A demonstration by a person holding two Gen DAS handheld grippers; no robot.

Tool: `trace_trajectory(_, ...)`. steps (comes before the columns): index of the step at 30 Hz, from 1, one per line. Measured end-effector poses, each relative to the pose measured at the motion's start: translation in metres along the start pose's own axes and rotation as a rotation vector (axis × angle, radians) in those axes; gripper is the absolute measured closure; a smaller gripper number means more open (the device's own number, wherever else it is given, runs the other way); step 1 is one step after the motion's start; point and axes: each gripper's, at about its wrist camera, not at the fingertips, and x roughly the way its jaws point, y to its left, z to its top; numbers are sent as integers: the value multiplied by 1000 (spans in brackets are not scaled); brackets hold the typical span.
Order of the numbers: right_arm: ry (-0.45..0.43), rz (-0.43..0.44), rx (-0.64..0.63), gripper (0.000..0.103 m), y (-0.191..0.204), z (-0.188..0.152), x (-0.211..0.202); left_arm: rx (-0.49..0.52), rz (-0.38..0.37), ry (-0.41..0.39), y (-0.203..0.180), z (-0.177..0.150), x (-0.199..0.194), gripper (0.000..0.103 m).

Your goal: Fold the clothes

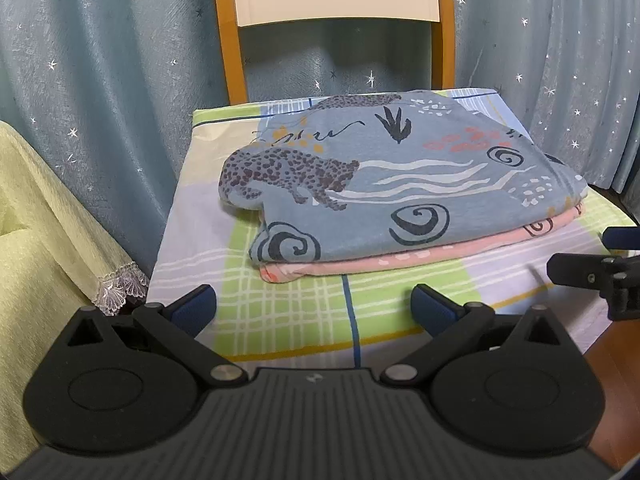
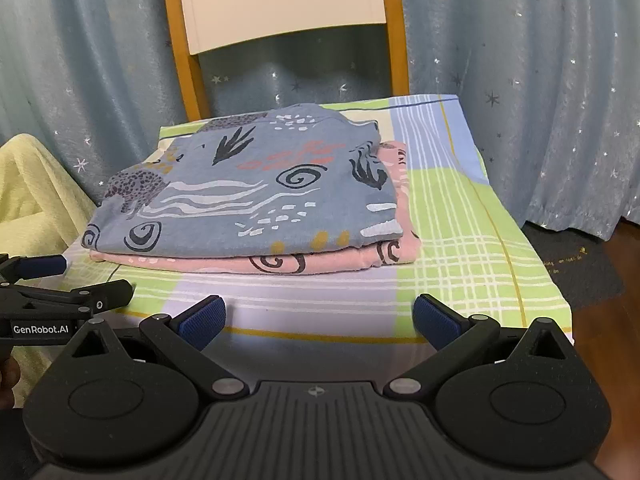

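Observation:
A folded blue garment (image 1: pixel 400 176) (image 2: pixel 256 196) printed with leopards and swirls lies on top of a folded pink garment (image 1: pixel 420 256) (image 2: pixel 320 262). The stack rests on a chair seat covered by a checked cloth (image 1: pixel 304 312) (image 2: pixel 460 248). My left gripper (image 1: pixel 314 308) hovers in front of the stack, open, nothing between its blue pads. My right gripper (image 2: pixel 318 316) is also open and empty, just short of the stack's near edge. Each gripper shows at the edge of the other's view, the right gripper (image 1: pixel 592 264) and the left gripper (image 2: pixel 80 284).
The wooden chair back (image 1: pixel 336 8) (image 2: pixel 280 12) rises behind the stack, with a blue star-patterned curtain (image 1: pixel 100 80) (image 2: pixel 520 100) beyond. A yellow lace-edged cloth (image 1: pixel 44 220) (image 2: pixel 32 200) drapes at the left. Dark floor and a mat (image 2: pixel 576 264) lie to the right.

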Motion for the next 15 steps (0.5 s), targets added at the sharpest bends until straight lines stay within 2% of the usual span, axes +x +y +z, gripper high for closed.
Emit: trace_trajectory(15, -14, -24, -21, 0, 4, -1, 5, -39, -26, 16, 5, 0, 3, 0)
